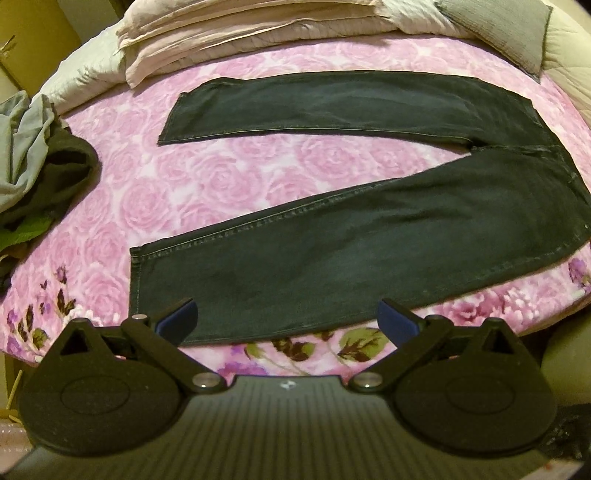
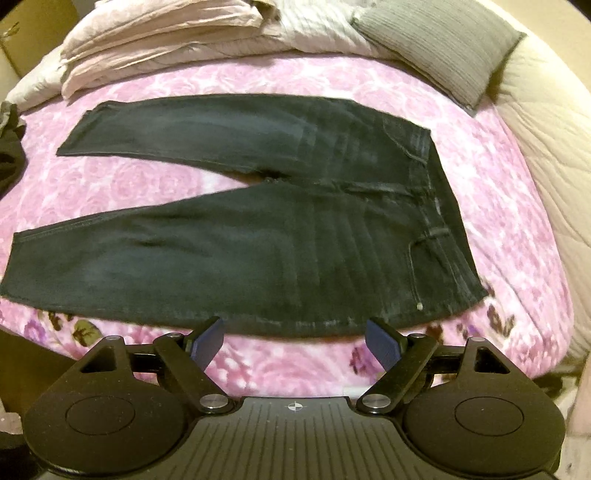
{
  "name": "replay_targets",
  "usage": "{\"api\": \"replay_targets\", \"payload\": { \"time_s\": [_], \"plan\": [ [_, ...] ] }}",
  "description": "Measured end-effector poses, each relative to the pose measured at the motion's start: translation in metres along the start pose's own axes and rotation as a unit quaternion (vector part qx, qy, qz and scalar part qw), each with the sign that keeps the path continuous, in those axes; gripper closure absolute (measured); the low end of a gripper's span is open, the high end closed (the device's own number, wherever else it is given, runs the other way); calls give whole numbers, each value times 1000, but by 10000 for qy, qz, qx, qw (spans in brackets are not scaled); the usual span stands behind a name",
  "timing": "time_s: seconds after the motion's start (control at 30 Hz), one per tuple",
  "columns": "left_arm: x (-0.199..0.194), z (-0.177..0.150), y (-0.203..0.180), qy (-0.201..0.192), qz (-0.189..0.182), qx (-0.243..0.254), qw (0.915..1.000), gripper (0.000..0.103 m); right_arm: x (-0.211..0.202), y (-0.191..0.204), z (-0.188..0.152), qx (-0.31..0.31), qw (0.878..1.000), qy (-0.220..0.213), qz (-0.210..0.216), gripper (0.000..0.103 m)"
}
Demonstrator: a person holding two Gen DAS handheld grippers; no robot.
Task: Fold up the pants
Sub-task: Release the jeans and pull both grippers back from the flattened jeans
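Dark denim pants (image 1: pixel 332 243) lie flat on a pink rose-print blanket (image 1: pixel 207 177), legs spread apart toward the left and waistband (image 2: pixel 439 206) on the right. In the left wrist view my left gripper (image 1: pixel 288 319) is open, hovering over the near leg close to its hem, with blue pads (image 1: pixel 177 317) wide apart. In the right wrist view the pants (image 2: pixel 258 251) fill the middle, and my right gripper (image 2: pixel 295 341) is open just short of the near edge of the hip area. Nothing sits between either pair of fingers.
Folded pale bedding (image 1: pixel 229 33) and a grey pillow (image 2: pixel 436 48) lie at the far side of the bed. A heap of grey and dark clothes (image 1: pixel 40 158) sits at the left. A quilted cream cover (image 2: pixel 546 155) runs along the right. The bed's near edge lies just below the grippers.
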State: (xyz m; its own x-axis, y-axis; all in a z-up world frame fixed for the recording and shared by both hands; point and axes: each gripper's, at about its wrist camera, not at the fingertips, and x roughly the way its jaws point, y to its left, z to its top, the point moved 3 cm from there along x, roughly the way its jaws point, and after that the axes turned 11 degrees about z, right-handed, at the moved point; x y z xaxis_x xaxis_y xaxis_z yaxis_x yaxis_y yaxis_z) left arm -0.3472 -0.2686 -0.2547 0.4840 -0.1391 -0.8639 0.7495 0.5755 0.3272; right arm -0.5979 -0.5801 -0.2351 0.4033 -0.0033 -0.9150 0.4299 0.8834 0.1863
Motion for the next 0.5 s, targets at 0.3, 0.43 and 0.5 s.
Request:
{"api": "replay_targets", "payload": {
  "time_s": [0.3,0.43,0.5],
  "plan": [
    [35,40,35,-133,198,78,9997,1,31,-10,49,-708,9975,-18,40,22],
    [78,63,48,-96,55,363,9993,1,49,-8,68,-977,9951,18,-169,22],
    [99,80,54,-121,-48,502,9987,1,56,-12,80,-875,9961,28,-78,22]
  ]
}}
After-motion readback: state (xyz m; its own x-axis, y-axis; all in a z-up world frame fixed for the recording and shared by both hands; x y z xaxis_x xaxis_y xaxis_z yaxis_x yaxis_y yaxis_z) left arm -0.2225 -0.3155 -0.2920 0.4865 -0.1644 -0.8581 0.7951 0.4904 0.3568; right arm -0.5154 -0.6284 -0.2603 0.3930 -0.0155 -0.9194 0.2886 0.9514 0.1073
